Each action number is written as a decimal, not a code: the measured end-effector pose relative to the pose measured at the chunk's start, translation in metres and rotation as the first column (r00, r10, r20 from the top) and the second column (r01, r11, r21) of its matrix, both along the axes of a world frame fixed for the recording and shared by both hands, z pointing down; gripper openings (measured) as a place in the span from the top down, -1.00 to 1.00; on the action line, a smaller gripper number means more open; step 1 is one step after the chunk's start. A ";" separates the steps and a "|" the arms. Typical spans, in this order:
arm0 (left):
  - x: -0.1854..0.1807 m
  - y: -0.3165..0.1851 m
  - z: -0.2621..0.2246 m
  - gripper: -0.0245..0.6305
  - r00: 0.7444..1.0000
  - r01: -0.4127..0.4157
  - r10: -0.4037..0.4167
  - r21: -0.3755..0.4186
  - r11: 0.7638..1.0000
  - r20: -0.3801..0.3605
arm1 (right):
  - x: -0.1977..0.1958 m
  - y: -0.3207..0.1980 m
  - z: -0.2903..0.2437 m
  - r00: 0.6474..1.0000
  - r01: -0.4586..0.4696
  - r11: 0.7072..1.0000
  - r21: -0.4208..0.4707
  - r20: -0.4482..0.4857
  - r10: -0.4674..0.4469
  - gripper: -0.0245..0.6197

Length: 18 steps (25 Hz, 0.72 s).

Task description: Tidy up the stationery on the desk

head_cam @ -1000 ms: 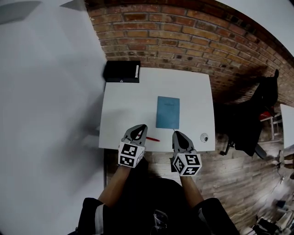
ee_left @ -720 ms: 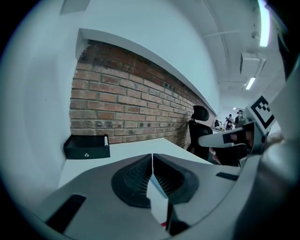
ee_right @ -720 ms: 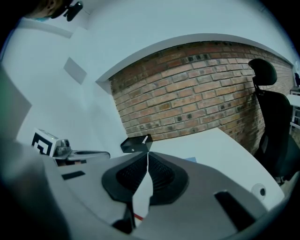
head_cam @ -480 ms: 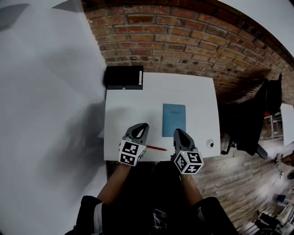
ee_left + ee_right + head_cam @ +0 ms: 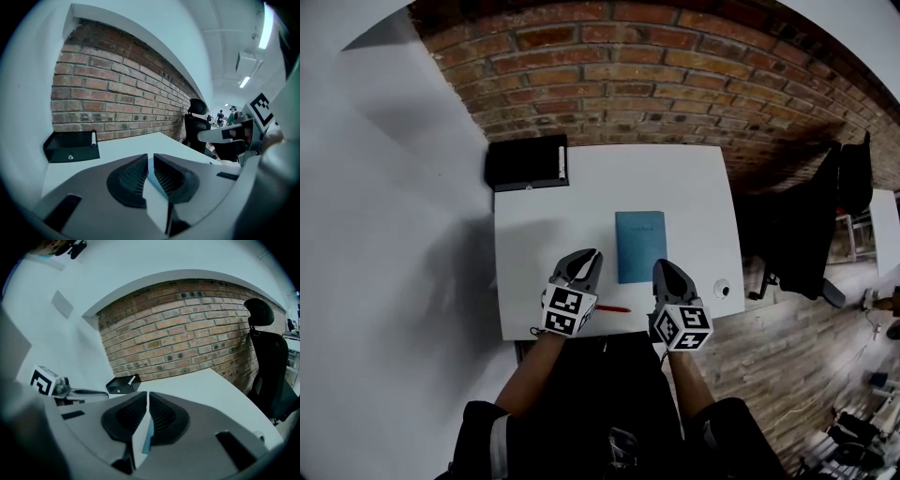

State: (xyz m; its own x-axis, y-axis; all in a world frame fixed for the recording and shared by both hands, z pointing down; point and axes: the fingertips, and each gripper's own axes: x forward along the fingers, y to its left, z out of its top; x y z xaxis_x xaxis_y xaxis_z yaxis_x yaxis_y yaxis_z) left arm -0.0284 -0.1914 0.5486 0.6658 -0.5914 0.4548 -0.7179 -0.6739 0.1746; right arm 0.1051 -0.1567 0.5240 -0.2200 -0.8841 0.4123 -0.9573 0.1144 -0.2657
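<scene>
1 blue notebook (image 5: 640,246), 1 red pen (image 5: 614,308), 1 black tray (image 5: 525,162), left gripper (image 5: 586,256), right gripper (image 5: 664,268), both closed, empty

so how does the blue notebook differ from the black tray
The blue notebook lies in the middle of the desk; the black tray sits at the far left corner by the brick wall. The notebook is flat and closed; the tray has raised walls and holds a white stick-like item. Both are rectangular.

Readable text: none you can make out.
Blue rectangular notebook (image 5: 640,246) cover: faint print, too small for you to read.
</scene>
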 end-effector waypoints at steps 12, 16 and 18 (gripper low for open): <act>0.046 -0.034 0.052 0.34 0.999 0.031 -0.026 -0.130 0.991 0.041 | 0.037 -0.038 0.062 0.996 0.080 0.988 -0.129 -0.017 -0.083 0.61; 0.056 -0.038 0.073 0.24 0.995 0.069 -0.056 -0.160 0.985 0.084 | 0.052 -0.043 0.081 0.994 0.089 0.982 -0.168 -0.043 -0.098 0.59; 0.059 -0.039 0.083 0.20 0.993 0.089 -0.073 -0.179 0.980 0.093 | 0.057 -0.045 0.090 0.993 0.097 0.978 -0.185 -0.051 -0.108 0.58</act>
State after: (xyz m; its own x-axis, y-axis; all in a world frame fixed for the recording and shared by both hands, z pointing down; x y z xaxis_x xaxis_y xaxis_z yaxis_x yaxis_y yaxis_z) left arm 0.0307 -0.2299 0.6314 0.5733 -0.5437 0.6130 -0.7864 -0.5753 0.2251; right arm 0.1619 -0.2014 0.6139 -0.2749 -0.7670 0.5798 -0.9580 0.1675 -0.2327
